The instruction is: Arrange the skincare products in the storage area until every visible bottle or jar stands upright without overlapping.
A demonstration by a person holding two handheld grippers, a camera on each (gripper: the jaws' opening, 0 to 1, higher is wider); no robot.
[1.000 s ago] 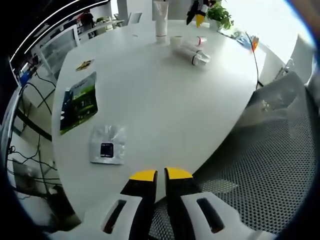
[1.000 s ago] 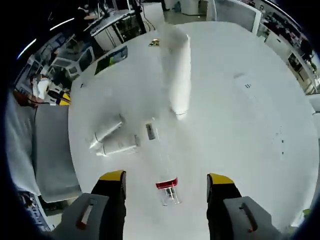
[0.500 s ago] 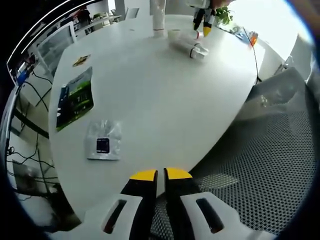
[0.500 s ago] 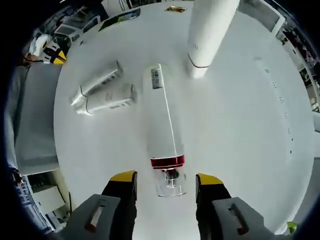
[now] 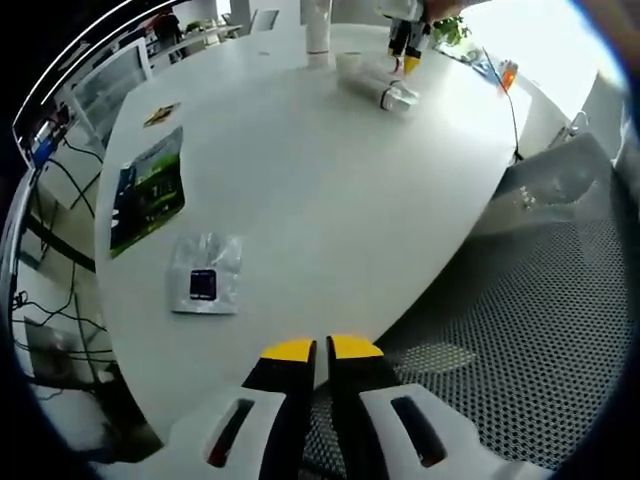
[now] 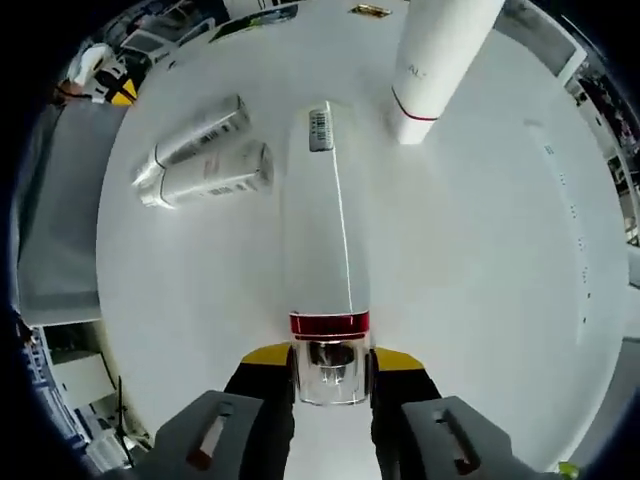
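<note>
Right gripper view: we've got our right gripper point(image 6: 330, 365) clamped on the clear cap of the lying white bottle point(image 6: 322, 230), just below its red band. Two silver tubes point(image 6: 200, 165) lie side by side at 10 o'clock, clear of it, and an upright white tube point(image 6: 440, 60) stands at 1 o'clock; its lettering is too cut off to read. A barcode sits on the bottle's far end. Left gripper point(image 5: 311, 350) hangs closed at the white table point(image 5: 330, 210) edge, with a clear packet point(image 5: 205, 275) at 10 o'clock.
</note>
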